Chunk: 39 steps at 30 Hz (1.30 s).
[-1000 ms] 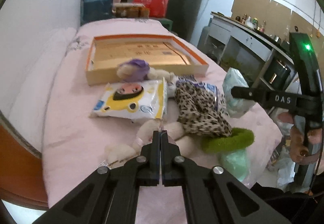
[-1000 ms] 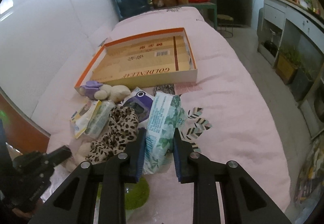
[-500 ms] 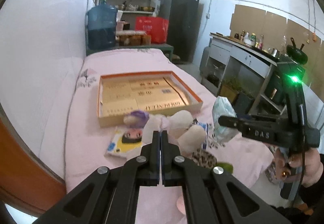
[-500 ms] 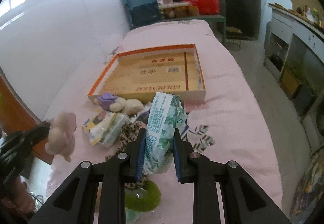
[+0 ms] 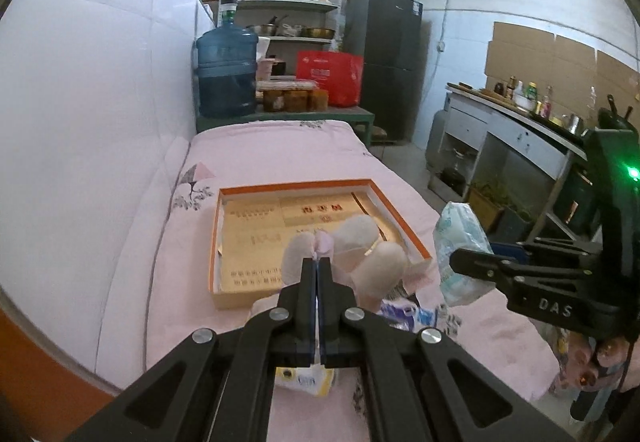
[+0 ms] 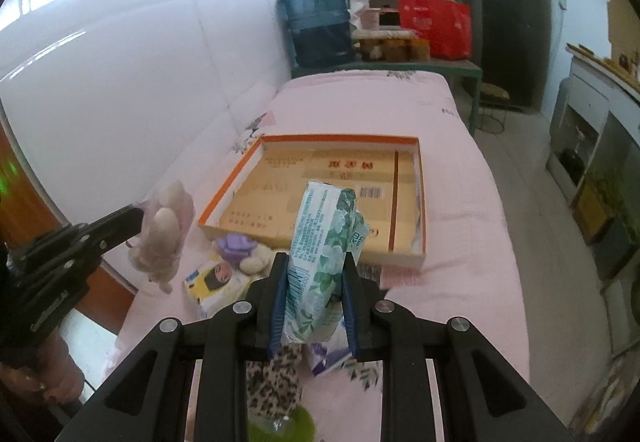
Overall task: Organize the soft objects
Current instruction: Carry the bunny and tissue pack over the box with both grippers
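My left gripper (image 5: 318,262) is shut on a pale pink plush toy (image 5: 352,254), which hangs lifted above the bed in front of the orange-rimmed cardboard tray (image 5: 256,294). In the right wrist view the same plush toy (image 6: 164,238) dangles from the left gripper (image 6: 138,216) at the left. My right gripper (image 6: 314,266) is shut on a green-and-white tissue pack (image 6: 324,250), held up over the pile; the left wrist view shows that tissue pack (image 5: 460,246) too. The tray (image 6: 420,202) lies just beyond, with nothing soft in it.
On the pink bed (image 6: 460,242) lie a purple-hatted plush (image 6: 240,248), a yellow wipes packet (image 6: 212,282), a leopard-print cloth (image 6: 272,386), a purple-white packet (image 6: 328,354) and a green ring (image 6: 304,422). A white wall runs along the left. A water jug (image 5: 226,74) stands beyond the bed.
Both grippers have risen off the pile. The left one lifted the pink plush clear of the bed; the right one raised the tissue pack. The tray now sits lower and nearer in both views.
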Available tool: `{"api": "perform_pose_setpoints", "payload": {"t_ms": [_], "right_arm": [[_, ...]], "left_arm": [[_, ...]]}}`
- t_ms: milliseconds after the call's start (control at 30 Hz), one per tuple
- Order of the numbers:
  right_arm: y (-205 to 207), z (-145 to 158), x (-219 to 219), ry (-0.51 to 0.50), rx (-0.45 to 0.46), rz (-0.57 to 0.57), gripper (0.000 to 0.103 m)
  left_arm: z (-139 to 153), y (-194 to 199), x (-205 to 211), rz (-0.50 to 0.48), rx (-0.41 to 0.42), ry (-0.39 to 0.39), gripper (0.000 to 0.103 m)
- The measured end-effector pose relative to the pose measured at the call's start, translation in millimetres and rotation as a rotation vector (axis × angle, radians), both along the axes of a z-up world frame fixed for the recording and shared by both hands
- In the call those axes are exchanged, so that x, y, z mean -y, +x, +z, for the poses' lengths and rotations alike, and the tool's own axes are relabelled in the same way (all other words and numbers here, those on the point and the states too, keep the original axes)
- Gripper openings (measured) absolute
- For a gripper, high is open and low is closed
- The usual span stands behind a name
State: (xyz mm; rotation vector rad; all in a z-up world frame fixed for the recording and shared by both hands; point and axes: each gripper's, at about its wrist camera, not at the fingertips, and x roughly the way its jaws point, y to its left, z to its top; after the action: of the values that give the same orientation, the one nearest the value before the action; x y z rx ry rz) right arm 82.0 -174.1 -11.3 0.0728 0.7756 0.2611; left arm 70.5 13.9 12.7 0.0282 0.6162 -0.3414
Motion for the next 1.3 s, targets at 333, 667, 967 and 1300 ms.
{"api": "perform_pose_setpoints", "payload": {"t_ms": [333, 667, 967, 1300], "right_arm": [[50, 10, 3, -0.002, 0.005, 0.054, 0.025], [109, -4, 8, -0.005, -0.041, 0.075, 0.025], [155, -31, 6, -0.014, -0.103, 0.090, 0.025], [192, -58, 1, -0.042, -0.149, 0.081, 0.025]], "left_arm": [[6, 50, 6, 0.068, -0.006, 0.009, 0.000], [-2, 104, 14, 0.136, -0.031, 0.031, 0.000], [-22, 153, 19, 0.185, -0.124, 0.019, 0.000], [-53, 191, 19, 0.215, -0.206, 0.028, 0.000]]}}
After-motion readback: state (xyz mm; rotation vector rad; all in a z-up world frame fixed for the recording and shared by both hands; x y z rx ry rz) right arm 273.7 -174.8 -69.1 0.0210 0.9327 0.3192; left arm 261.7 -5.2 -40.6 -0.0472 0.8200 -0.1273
